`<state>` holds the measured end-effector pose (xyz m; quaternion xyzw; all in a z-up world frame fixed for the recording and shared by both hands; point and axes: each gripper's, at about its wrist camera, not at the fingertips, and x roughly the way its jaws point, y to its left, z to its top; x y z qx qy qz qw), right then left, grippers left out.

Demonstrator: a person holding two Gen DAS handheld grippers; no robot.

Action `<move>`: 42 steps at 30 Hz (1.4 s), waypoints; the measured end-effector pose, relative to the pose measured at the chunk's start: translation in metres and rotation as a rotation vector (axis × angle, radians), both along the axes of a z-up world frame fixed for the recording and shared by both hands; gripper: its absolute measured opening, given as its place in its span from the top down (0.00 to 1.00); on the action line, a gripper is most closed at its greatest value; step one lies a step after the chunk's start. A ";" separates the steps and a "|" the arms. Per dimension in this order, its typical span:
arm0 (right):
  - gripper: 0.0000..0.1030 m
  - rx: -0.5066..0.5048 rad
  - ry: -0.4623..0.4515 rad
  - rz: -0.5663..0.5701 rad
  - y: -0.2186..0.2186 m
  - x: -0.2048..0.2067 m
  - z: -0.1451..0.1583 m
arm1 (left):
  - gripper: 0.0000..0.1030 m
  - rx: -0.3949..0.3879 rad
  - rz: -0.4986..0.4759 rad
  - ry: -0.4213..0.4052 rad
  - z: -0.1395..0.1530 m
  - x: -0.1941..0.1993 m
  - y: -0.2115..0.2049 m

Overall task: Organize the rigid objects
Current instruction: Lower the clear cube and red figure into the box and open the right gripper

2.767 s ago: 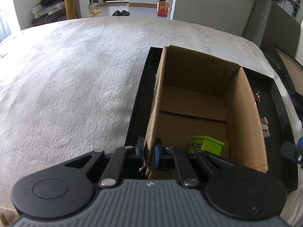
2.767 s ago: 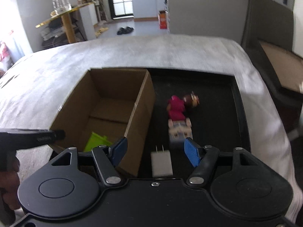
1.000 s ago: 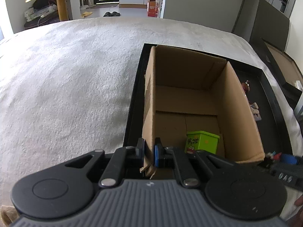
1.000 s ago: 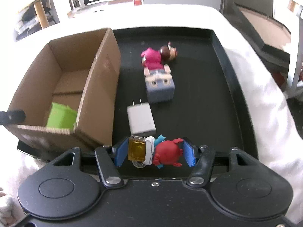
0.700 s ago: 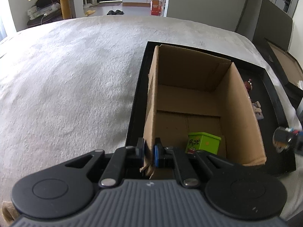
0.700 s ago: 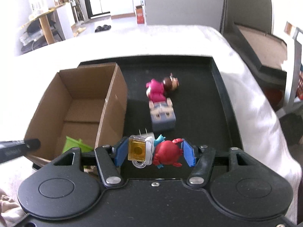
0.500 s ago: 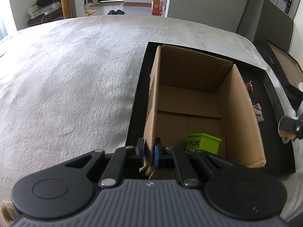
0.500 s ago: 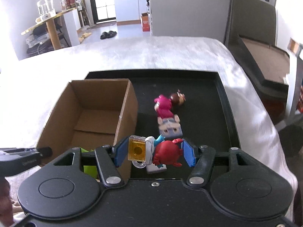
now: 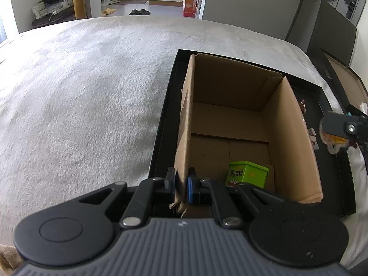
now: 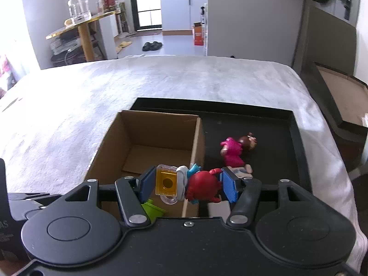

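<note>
Blanket point(image 9: 87, 87): pale and fuzzy, covers the whole surface under the tray.
Tray point(image 10: 296, 138): black, shallow, lies on the blanket; holds the box and the loose toys.
Box point(image 9: 289, 124): open cardboard box, stands in the left part of the tray, against its left rim.
Left gripper point(image 9: 181, 187): clenched on the near left wall of the box, one pad outside, one inside.
Right gripper point(image 10: 186, 184): grasps a toy across its width, raised above the near right wall of the box.
Toy point(image 10: 202, 185): red round body with a clear yellow block at one end, pinched between the blue pads.
Doll point(image 10: 232, 150): pink dress, brown hair, lies on the tray floor right of the box.
Green cube point(image 9: 247, 173): sits on the box floor, near corner.
</note>
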<state>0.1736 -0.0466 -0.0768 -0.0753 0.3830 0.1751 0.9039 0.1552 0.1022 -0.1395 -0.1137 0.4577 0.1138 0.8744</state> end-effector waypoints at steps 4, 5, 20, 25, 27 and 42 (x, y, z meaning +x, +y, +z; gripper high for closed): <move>0.43 0.001 0.002 0.034 0.013 0.002 0.001 | 0.91 -0.008 0.006 0.001 0.000 0.001 0.001; 0.43 0.002 0.003 0.042 0.016 0.002 0.002 | 0.91 -0.009 0.007 0.001 0.001 0.001 0.001; 0.42 0.028 0.009 0.151 0.057 0.012 0.008 | 0.91 -0.049 0.032 0.000 0.000 -0.001 0.007; 0.31 0.064 -0.014 0.167 0.063 0.014 0.013 | 0.90 -0.065 0.039 -0.001 0.000 -0.001 0.009; 0.28 0.079 -0.019 0.160 0.060 0.012 0.015 | 0.90 -0.066 0.041 -0.001 0.000 -0.001 0.009; 0.28 0.088 -0.011 0.088 0.022 0.003 0.016 | 0.89 -0.084 0.052 -0.006 -0.001 -0.001 0.012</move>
